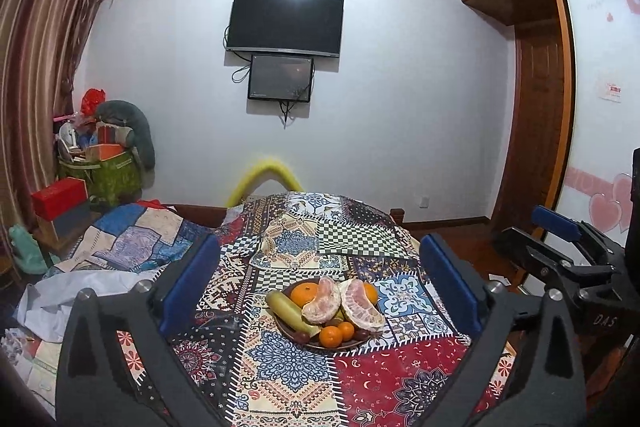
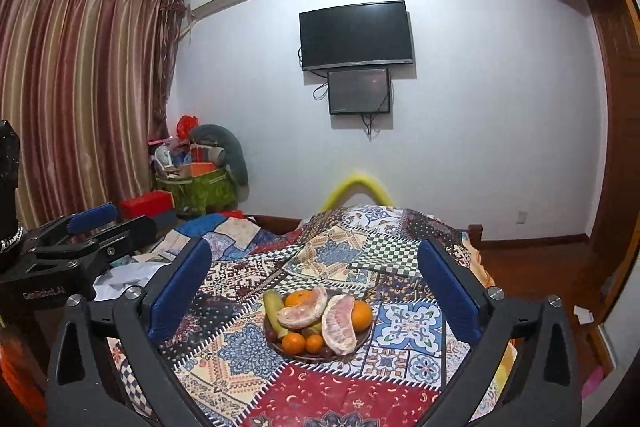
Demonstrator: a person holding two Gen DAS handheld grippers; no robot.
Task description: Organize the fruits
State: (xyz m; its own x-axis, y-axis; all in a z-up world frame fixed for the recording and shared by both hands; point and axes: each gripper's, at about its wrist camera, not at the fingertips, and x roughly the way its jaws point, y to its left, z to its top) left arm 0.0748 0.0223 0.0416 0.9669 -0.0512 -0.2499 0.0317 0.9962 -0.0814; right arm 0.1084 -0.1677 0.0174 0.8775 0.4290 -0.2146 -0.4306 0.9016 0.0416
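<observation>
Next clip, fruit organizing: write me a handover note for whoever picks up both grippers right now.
Left gripper: jaws wide open, nothing between the blue pads, pulled back from the plate.
Right gripper: the same, open and empty.
Fruit: all on the dark round plate on the patchwork tablecloth: two peeled pink pomelo halves, a yellow-green banana, large oranges at the back, small tangerines and dark round fruits at the front.
Done: no fruit lies loose on the cloth.
Left: apparently nothing; check the pile sits steady.
</observation>
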